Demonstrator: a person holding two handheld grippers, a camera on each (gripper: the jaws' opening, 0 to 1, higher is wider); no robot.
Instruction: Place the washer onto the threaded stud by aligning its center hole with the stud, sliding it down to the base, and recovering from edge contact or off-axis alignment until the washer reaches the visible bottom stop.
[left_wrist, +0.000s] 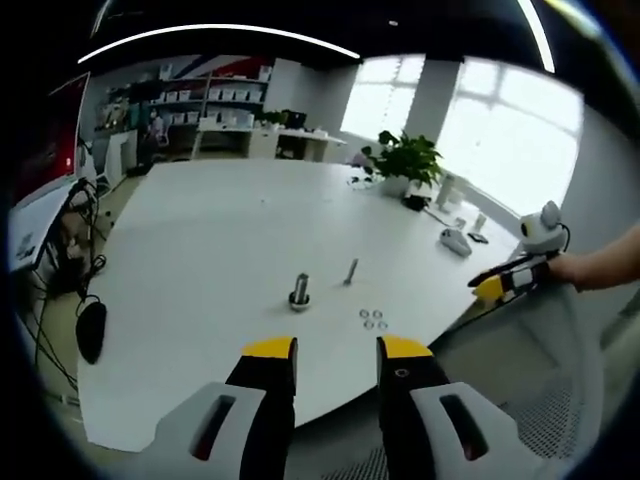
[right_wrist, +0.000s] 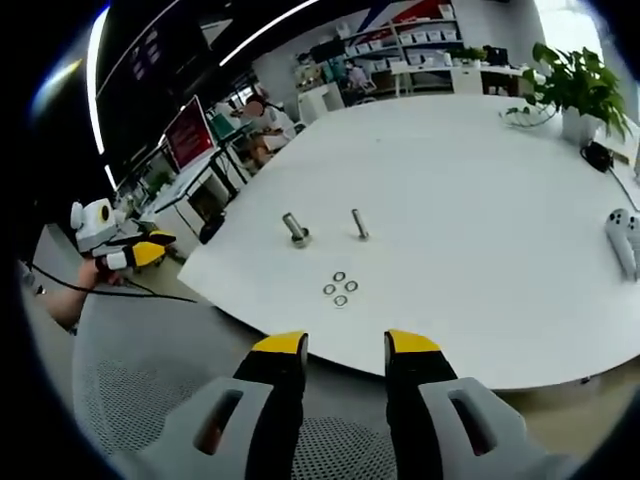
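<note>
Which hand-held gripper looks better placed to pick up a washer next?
Likely the right hand-held gripper: its open jaws point at the washers, which lie just beyond the table edge. The left hand-held gripper, also open, faces the stud more.

Threaded stud (right_wrist: 295, 229) stands upright on wide base nut, bare. Second slimmer bolt (right_wrist: 359, 223) at its 3 o'clock, apart. Four small metal washers (right_wrist: 340, 288) lie flat, clustered at stud's 5 o'clock.
</note>
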